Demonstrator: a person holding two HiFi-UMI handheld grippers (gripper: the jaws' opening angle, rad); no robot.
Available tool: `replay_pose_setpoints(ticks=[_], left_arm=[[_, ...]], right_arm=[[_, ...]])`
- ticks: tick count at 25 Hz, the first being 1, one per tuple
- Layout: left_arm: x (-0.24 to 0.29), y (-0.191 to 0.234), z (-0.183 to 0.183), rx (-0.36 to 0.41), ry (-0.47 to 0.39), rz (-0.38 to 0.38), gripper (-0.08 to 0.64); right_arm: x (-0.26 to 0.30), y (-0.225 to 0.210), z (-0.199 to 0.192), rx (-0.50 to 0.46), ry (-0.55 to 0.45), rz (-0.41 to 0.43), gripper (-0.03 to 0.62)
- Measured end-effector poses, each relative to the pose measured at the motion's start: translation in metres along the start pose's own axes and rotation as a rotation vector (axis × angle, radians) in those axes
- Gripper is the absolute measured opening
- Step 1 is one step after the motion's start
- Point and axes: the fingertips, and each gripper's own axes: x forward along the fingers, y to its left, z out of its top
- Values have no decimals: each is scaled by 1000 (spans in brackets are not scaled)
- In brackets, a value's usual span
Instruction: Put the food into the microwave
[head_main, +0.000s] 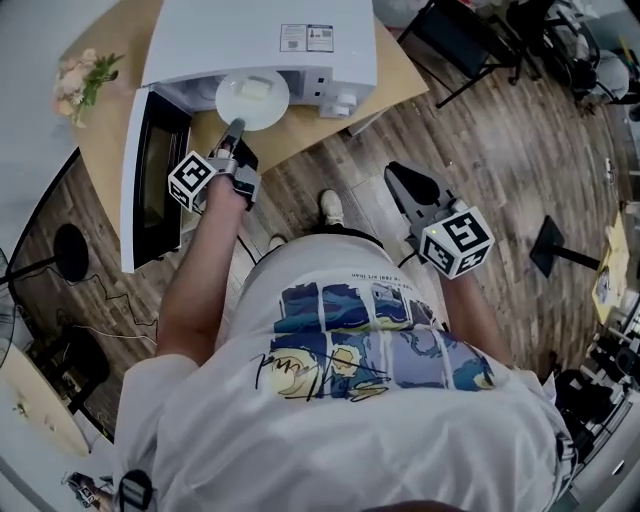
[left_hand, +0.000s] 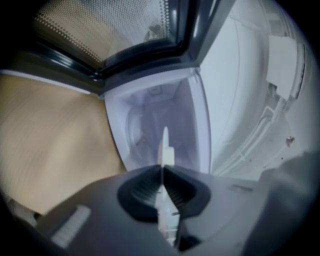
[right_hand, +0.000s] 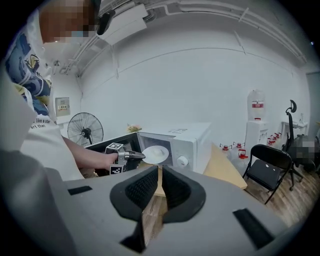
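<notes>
Two grippers show in the head view; the left gripper (head_main: 233, 133), in the upper left of the frame, pinches the rim of the white plate (head_main: 250, 104) tight; the pale block of food (head_main: 257, 88) sits on the plate; the plate is right at the open front of the microwave (head_main: 300, 45); its door (head_main: 150, 180) hangs wide open; the right gripper (head_main: 402, 182), at the middle right, has its fingers closed together on nothing. I think the job is over half done; sliding the plate in and letting go are left.
</notes>
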Motion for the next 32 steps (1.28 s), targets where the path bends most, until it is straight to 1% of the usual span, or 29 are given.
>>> replay_pose_setpoints(ticks=[8,15,23,29,32], left_arm=[[50,22,13,-15,-63,61,21],[82,30,21,-20,-104,87,21],[100,36,22,-21,-126,132,21],[107,41,22,-4,-136,172,22],[108,42,23,11,-135,203,23]], right_arm=[[18,-45,2,7,34,51,25],[27,-79,6,-8,61,76,25],[35,-104,15,-24,65,105,25],[39,-119,19,-38,64,118,25],[41,-121,22,-63,66,130,25]])
